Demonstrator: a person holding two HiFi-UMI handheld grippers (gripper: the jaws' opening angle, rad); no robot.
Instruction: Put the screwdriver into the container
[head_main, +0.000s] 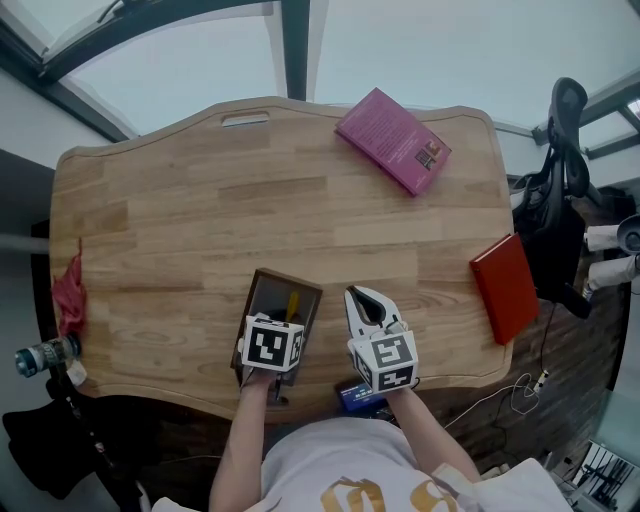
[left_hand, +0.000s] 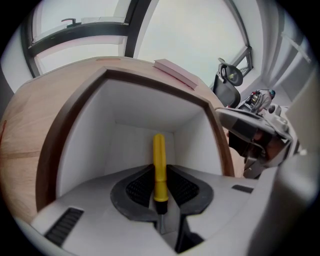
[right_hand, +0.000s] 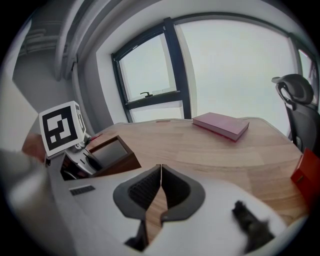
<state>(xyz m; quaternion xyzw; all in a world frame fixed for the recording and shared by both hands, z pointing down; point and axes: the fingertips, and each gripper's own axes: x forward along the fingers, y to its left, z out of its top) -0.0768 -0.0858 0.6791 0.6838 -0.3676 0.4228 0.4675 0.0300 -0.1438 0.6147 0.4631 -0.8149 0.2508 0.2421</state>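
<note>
Daylit windows stand behind a wooden worktop (head_main: 200, 230). At its 6 o'clock edge, the yellow-handled screwdriver (left_hand: 159, 162) is pinched between the jaws of the left gripper (left_hand: 160, 172). They are closed on the lower end of the handle, where the shaft begins. The handle points forward into the open container (left_hand: 90, 135), a brown box with pale inner walls. From overhead the yellow shows inside the box outline. I cannot tell whether it touches the floor of the box.

At the container's 3 o'clock, just beside it, the right gripper (right_hand: 161, 170) rests with its jaws together and nothing between them.

Farther out, a pink book (head_main: 392, 140) lies at 1 o'clock and a red book (head_main: 505, 287) at the 3 o'clock edge, both well clear.

This looks like the placing step, nearly finished. The next move calls for the left jaws to part so the screwdriver drops inside. Then the gripper should draw back towards 6 o'clock without catching the near wall.
</note>
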